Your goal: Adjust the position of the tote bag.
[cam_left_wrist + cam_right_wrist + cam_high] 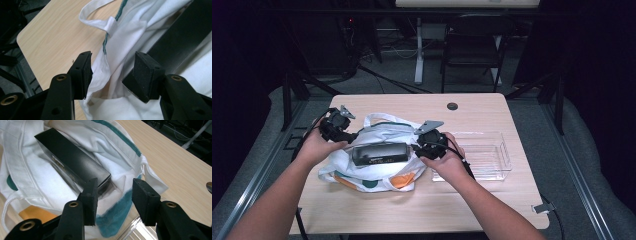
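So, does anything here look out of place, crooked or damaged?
Nothing looks damaged or spilled. The white cloth bag lies crumpled on the table, and the long black box rests across it. The clear plastic tray beside it sits level.

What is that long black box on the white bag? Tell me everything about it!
The black box is long and thin, with flat sides and sharp corners. It looks smooth and a bit shiny, with small pale writing along one side that is too blurry to read. It is closed and lies flat on the crumpled white bag, across the middle of it. The left gripper is open at one end and the right gripper is open at the other. Neither is squeezing it.
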Available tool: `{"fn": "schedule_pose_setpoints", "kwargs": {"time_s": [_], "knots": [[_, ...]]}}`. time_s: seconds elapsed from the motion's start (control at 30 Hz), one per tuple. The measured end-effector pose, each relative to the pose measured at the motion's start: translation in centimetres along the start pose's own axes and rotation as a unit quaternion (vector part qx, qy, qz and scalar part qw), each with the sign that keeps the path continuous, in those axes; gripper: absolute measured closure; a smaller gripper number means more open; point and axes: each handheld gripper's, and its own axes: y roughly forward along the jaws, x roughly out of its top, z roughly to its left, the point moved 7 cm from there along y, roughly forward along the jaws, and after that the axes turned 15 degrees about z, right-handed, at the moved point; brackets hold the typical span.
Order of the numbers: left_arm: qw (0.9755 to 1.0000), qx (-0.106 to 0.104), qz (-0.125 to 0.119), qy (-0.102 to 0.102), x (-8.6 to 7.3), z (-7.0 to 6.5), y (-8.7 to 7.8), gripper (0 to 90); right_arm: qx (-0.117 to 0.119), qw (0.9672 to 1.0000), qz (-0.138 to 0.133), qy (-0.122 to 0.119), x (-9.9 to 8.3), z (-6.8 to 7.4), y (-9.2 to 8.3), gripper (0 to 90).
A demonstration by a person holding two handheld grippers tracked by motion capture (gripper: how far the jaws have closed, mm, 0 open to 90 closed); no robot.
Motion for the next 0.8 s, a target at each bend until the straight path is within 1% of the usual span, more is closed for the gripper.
{"fn": "schedule_pose_setpoints", "kwargs": {"time_s": [0.07,0.13,0.17,0.2,0.23,0.27,0.3,0.33,0.37,0.4,0.43,0.47,0.53,0.6,0.67,0.77,0.8], "knots": [[0.9998,-0.012,-0.001,0.014,-0.1,-0.3,-0.1,48.7,0.004,1.0000,-0.005,0.001,-0.3,-0.1,-0.3,56.1],[0.9991,-0.016,0.014,0.036,-0.3,-0.7,0.0,49.2,0.007,1.0000,-0.006,-0.003,-0.6,-0.2,-0.7,54.6],[0.9983,-0.017,0.020,0.052,-0.3,-0.9,0.0,48.8,0.011,0.9998,-0.011,-0.009,-0.9,-0.1,-0.9,53.1],[0.9971,-0.019,0.025,0.069,-0.3,-1.1,0.1,48.8,0.011,0.9998,-0.011,-0.009,-0.9,-0.1,-0.9,53.1],[0.9960,-0.019,0.029,0.082,-0.3,-1.3,0.1,48.4,0.012,0.9998,-0.011,-0.013,-1.0,-0.1,-1.0,52.9],[0.9948,-0.015,0.036,0.094,-0.3,-1.4,0.2,48.3,0.014,0.9997,-0.014,-0.014,-1.2,-0.1,-1.1,52.0],[0.9940,-0.011,0.042,0.100,-0.3,-1.5,0.2,48.2,0.015,0.9996,-0.017,-0.016,-1.3,-0.1,-1.2,51.3],[0.9936,-0.013,0.040,0.105,-0.2,-1.6,0.3,48.1,0.012,0.9995,-0.021,-0.018,-1.4,-0.1,-1.4,51.1],[0.9928,-0.010,0.037,0.113,-0.1,-1.7,0.3,48.1,0.005,0.9995,-0.022,-0.024,-1.5,-0.1,-1.6,50.2],[0.9922,-0.004,0.033,0.120,0.0,-1.8,0.3,46.6,0.005,0.9993,-0.027,-0.027,-1.5,-0.1,-1.8,49.6],[0.9923,-0.005,0.035,0.119,0.1,-1.8,0.4,46.2,0.004,0.9991,-0.030,-0.029,-1.6,-0.1,-1.9,49.1],[0.9923,-0.011,0.041,0.116,0.1,-1.9,0.5,46.0,0.008,0.9989,-0.032,-0.032,-1.6,-0.1,-2.1,48.9],[0.9917,-0.013,0.051,0.117,0.0,-2.0,0.8,45.5,0.015,0.9986,-0.036,-0.036,-1.7,0.0,-2.3,48.3],[0.9903,-0.016,0.054,0.127,0.0,-2.2,1.1,45.4,0.029,0.9984,-0.034,-0.036,-1.8,0.1,-2.4,47.7],[0.9884,-0.019,0.054,0.141,0.1,-2.4,1.2,44.8,0.027,0.9985,-0.028,-0.037,-2.0,0.1,-2.4,47.2],[0.9866,-0.031,0.059,0.149,0.2,-2.9,1.3,42.0,0.042,0.9983,-0.030,-0.029,-2.2,0.2,-2.4,47.2],[0.9864,-0.034,0.059,0.150,0.3,-3.0,1.3,40.0,0.046,0.9981,-0.029,-0.029,-2.4,0.3,-2.4,47.2]]}}
